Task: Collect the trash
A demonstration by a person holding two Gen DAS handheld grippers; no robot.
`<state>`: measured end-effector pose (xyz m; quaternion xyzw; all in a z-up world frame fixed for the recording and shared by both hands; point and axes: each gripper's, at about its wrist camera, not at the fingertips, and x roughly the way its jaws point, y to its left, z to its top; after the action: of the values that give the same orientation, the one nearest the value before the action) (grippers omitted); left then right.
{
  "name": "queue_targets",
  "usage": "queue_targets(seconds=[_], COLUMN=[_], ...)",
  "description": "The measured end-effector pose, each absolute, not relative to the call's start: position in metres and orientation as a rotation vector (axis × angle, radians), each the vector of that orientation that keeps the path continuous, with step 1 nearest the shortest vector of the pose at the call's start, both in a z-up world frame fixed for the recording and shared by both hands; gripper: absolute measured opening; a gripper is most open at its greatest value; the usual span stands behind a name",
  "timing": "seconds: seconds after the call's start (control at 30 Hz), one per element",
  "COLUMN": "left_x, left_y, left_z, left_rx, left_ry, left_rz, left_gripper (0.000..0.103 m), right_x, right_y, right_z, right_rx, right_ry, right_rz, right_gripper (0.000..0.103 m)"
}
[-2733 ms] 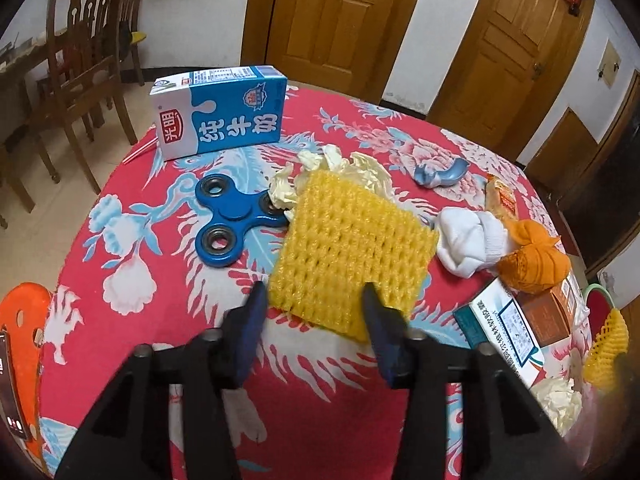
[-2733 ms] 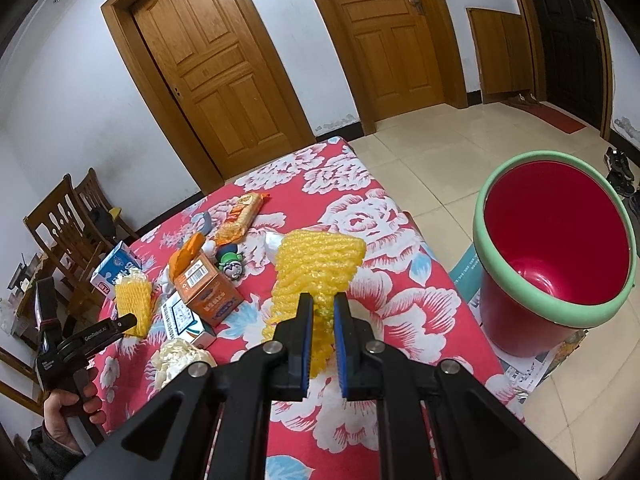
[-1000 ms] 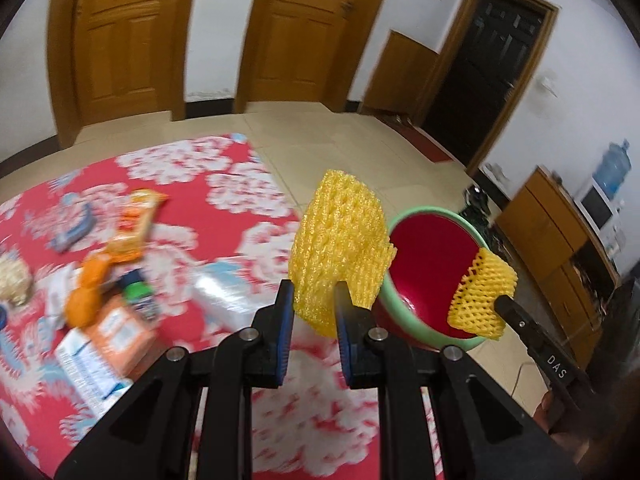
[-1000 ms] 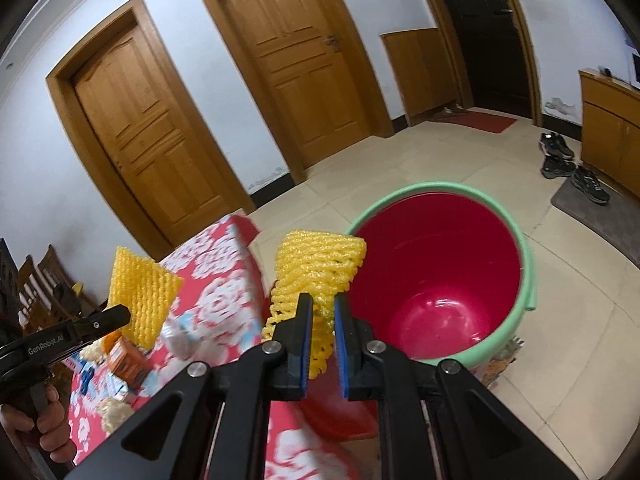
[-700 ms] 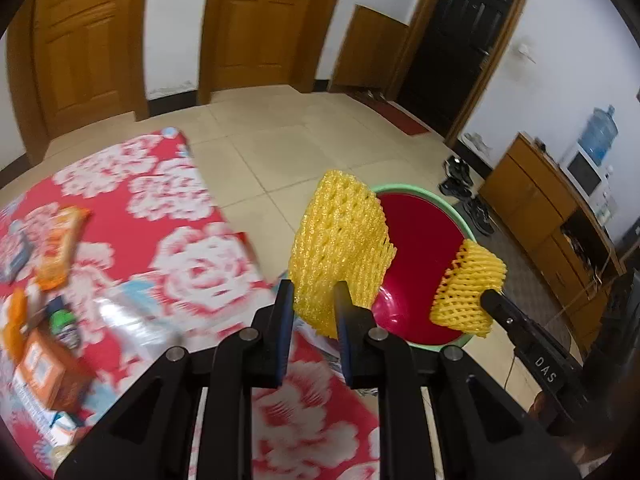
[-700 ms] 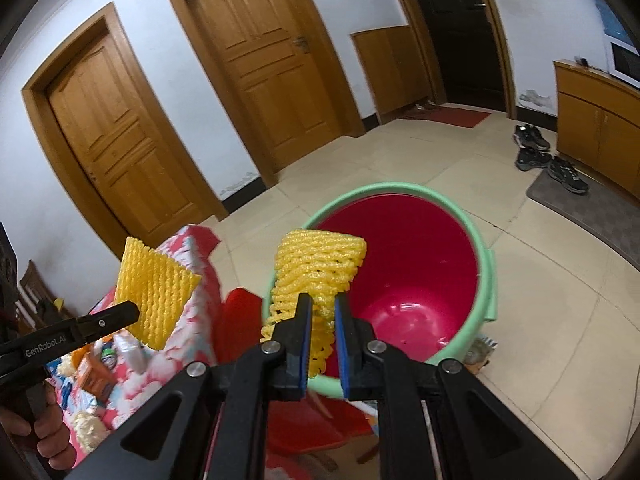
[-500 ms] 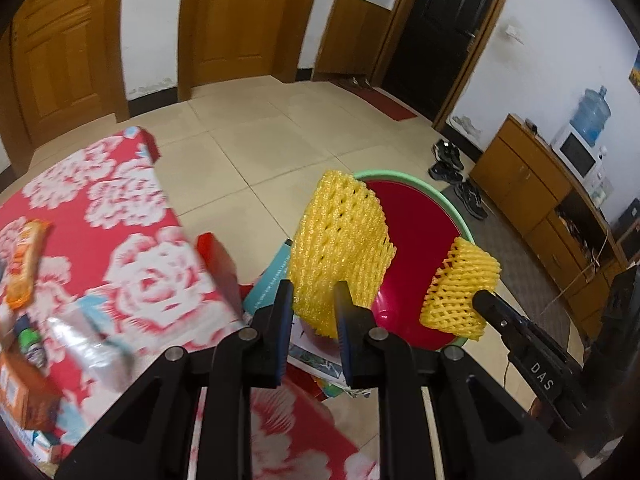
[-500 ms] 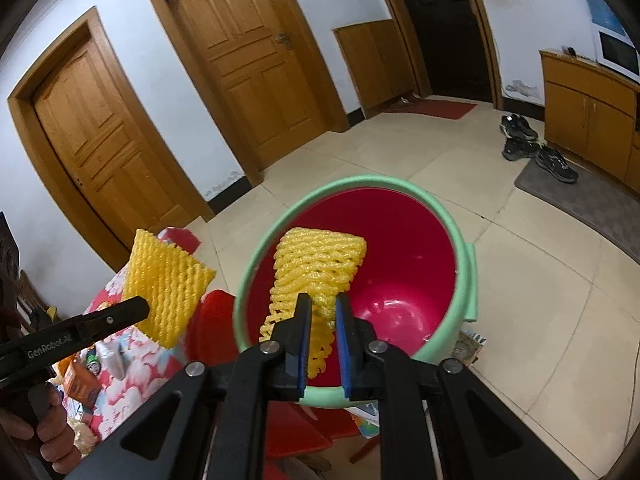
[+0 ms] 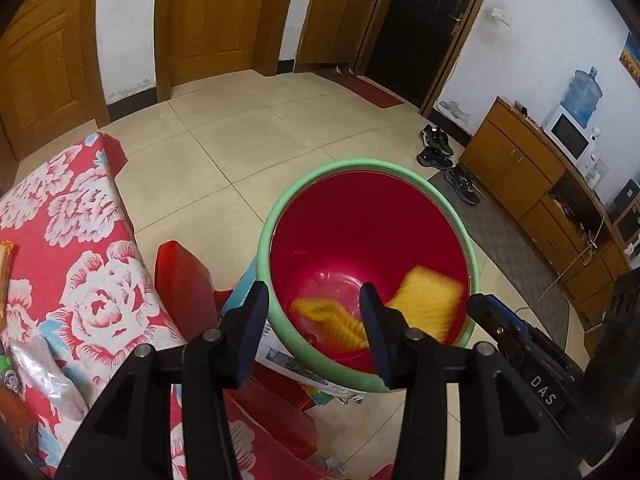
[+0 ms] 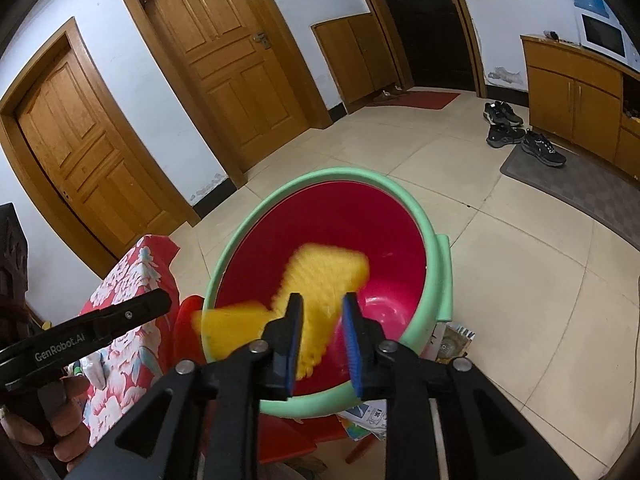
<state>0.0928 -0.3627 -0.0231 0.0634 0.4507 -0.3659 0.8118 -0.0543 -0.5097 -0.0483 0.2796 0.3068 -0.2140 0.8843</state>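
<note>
Tiled floor (image 9: 248, 136), wide and bare between table and doors; plenty of free room there. Two wooden doors (image 10: 236, 68) on the far wall, one dark door (image 9: 412, 28) to the right of them. One table with a red floral cloth (image 9: 72, 248) at the left; its edge and corner stand near the bin, a red chair (image 9: 180, 276) fills the gap between them. One low wooden cabinet (image 9: 520, 172) along the right wall, one mat (image 10: 576, 184) in front of it, three dark shoes (image 10: 520, 128) on or beside the mat.

One red bin with a green rim (image 9: 456, 216) on the floor, mouth open and unobstructed, papers under its base.

Two yellow foam nets, both blurred, both inside the bin's mouth: first net (image 9: 340, 320) low at the bottom left in the left view, second net (image 9: 428, 300) against the right inner wall. Neither is pinched.

Left gripper (image 9: 312, 320) over the near rim, jaws apart after just opening, nothing between the pads. Right gripper (image 10: 322, 336) also over the near rim, jaws just parted a little; a net shows through the gap but the pads are off it. One hand (image 10: 52, 428) at the lower left of the right view, holding the left tool.

On the table's edge a crumpled clear wrapper (image 9: 44, 364) and an orange pack (image 9: 8, 256), cut off by the frame.
</note>
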Motion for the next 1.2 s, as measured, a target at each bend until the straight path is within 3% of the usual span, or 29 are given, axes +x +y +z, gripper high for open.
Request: queue_targets(seconds=[0.63,1.2], left_x=[0.080,0.064], left_y=[-0.292,-0.166], left_z=[0.019,0.029], left_rx=[0.014,-0.091], left_ry=[0.924,0.906], left_rz=[-0.723,-0.516], left_gripper=[0.047,0.047], right_x=[-0.067,-0.060], right_y=[-0.478,-0.406], right_z=[-0.023,-0.001], right_rx=[0.564,0.495], right_ry=[0.617,0.641], right_rz=[-0.386,-0.222], right_gripper=[0.039,0.041])
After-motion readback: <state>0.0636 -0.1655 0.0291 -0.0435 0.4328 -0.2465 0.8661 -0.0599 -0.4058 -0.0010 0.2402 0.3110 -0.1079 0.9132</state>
